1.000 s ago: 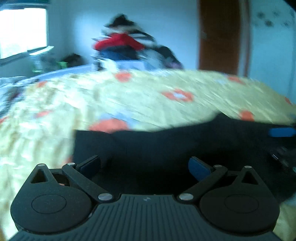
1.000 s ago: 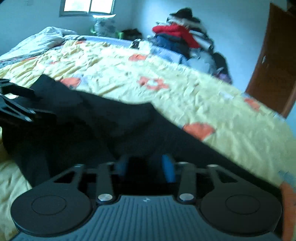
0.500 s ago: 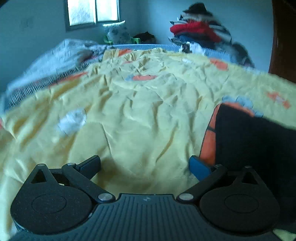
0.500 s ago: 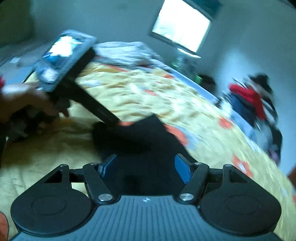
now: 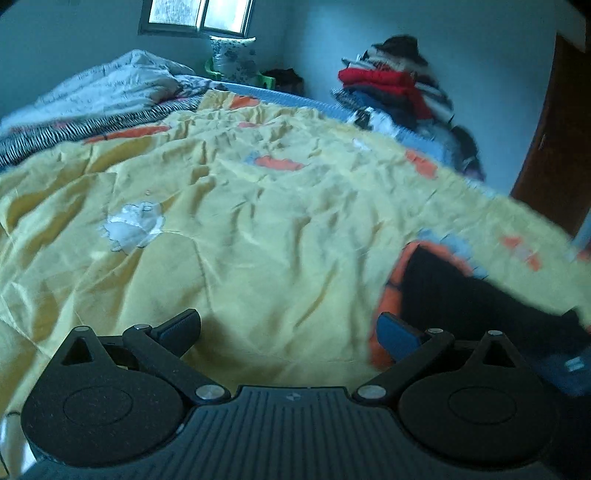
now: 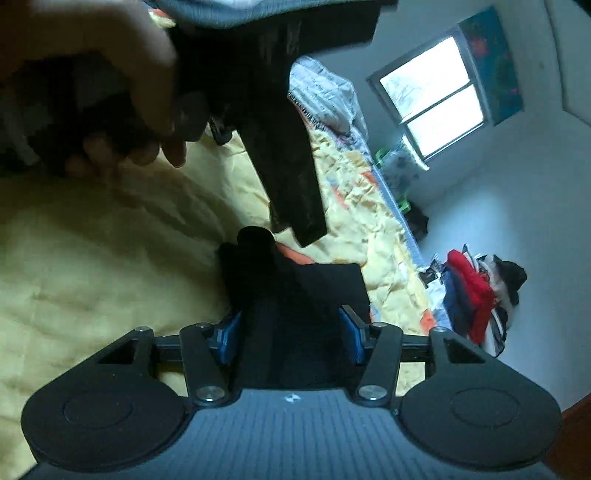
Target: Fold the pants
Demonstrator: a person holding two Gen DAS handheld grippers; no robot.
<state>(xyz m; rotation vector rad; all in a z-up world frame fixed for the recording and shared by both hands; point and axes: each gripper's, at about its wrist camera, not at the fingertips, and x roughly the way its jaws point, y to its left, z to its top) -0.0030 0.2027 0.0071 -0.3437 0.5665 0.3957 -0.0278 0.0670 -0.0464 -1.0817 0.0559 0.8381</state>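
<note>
The black pants [image 5: 480,295] lie on the yellow bedspread [image 5: 240,221] at the lower right of the left wrist view. My left gripper [image 5: 288,332] is open and empty over bare bedspread, left of the pants. In the right wrist view, rolled sideways, the pants [image 6: 295,295] lie between the blue fingers [image 6: 225,339] of my right gripper [image 6: 290,338]. Its jaws stand apart, with the cloth not pinched. The person's hand [image 6: 110,74] and the left gripper's body [image 6: 284,147] fill the top of that view.
A pile of clothes with a red garment [image 5: 388,85] stands beyond the bed's far edge. A rumpled white quilt [image 5: 110,85] lies at the far left under a window [image 5: 195,18]. A brown door [image 5: 554,129] is at the right.
My right gripper opened from shut on the pants and rolled sideways. My left gripper swung left, off the pants and over bare bedspread, staying open.
</note>
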